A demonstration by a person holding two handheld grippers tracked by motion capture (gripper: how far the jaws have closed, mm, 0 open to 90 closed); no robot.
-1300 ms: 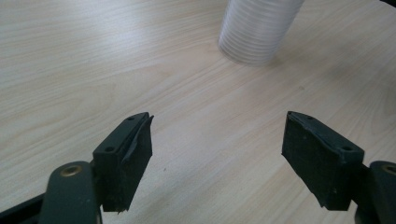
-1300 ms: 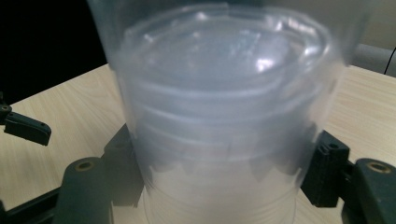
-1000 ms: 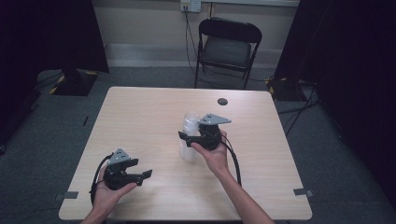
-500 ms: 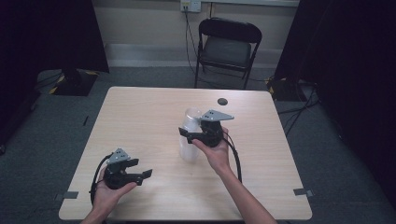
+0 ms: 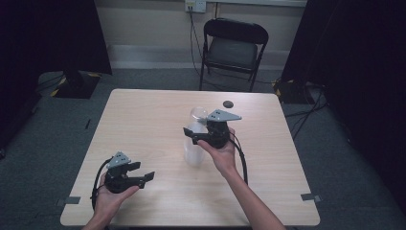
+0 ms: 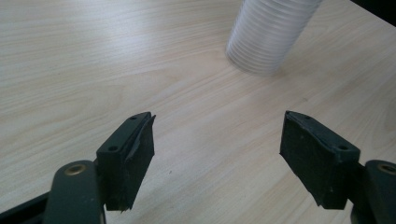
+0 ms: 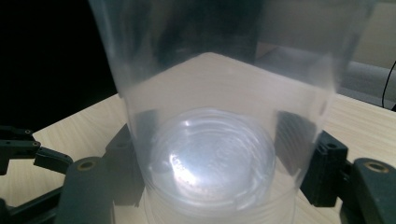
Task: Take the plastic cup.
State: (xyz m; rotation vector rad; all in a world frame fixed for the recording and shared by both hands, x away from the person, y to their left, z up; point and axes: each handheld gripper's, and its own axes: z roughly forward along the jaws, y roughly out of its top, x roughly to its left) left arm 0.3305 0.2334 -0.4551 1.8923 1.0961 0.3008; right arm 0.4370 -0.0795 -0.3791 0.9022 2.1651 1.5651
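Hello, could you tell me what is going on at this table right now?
A person at a light wooden table holds a black two-jaw gripper in each hand. The right gripper has its jaws around a stack of clear plastic cups near the table's middle. The left gripper is open and empty near the front edge. A small dark round object lies toward the far edge.

Your worktop is pale wood with a fine streaked grain. The stack of cups is translucent white, ribbed in thin rings. Both claws, left and right, are black with grey top plates. At twelve o'clock a small dark disc lies before a black chair. The floor is grey.
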